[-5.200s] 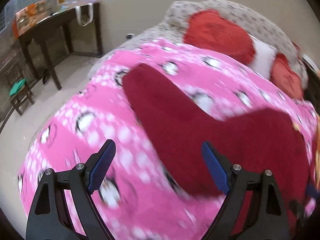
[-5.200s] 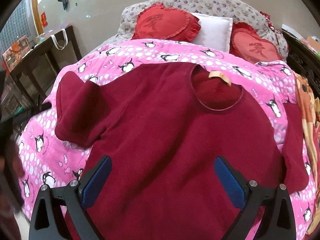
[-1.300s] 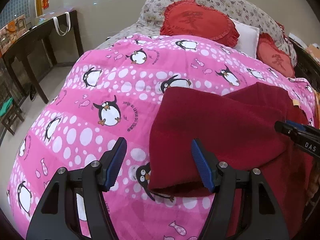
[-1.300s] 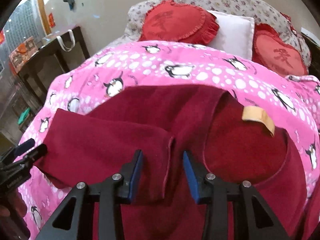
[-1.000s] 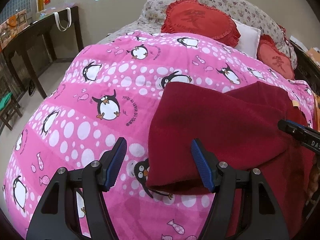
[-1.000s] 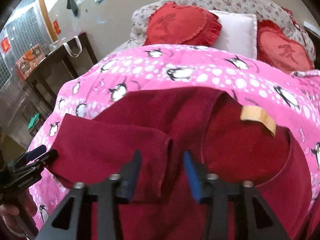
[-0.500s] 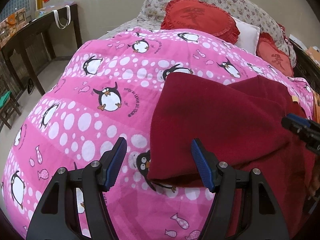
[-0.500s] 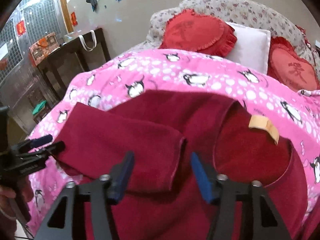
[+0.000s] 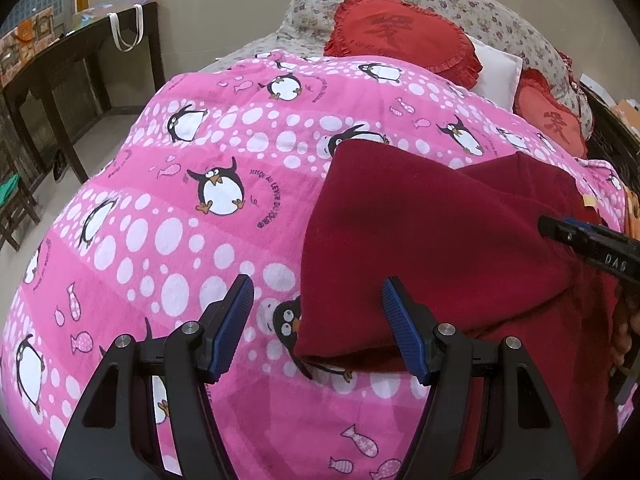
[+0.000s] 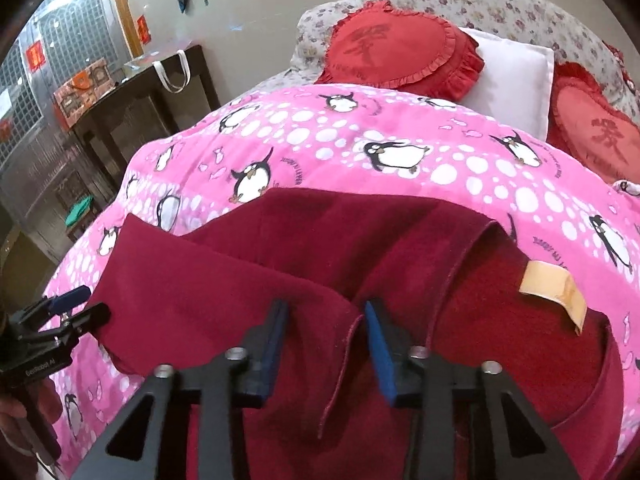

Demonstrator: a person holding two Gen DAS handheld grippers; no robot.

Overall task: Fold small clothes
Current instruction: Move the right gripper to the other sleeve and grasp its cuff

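A dark red sweater [image 9: 440,232] lies on the pink penguin blanket [image 9: 192,208], its left sleeve [image 10: 224,292] folded across the body. A tan label [image 10: 552,288] sits at the neckline. My left gripper [image 9: 318,316] hangs open over the sweater's folded left edge, pads clear of the cloth. My right gripper [image 10: 326,332] is over the sleeve's cuff edge [image 10: 352,320]. Its jaws are closing, the cuff lies between them, and a gap still shows at both pads. Each gripper shows in the other's view: the right gripper [image 9: 592,244] at the right edge, the left gripper [image 10: 68,308] at the far left.
Two red heart cushions [image 10: 396,48] and a white pillow [image 10: 512,76] lean on the floral headboard [image 10: 500,4]. A dark wooden table [image 9: 60,64] with a white bag stands left of the bed. A small stool [image 9: 12,200] is on the floor.
The right gripper's jaws have narrowed around the sleeve cuff and it has shifted a little over the sweater. The left gripper and the sweater's fold stay as they were.
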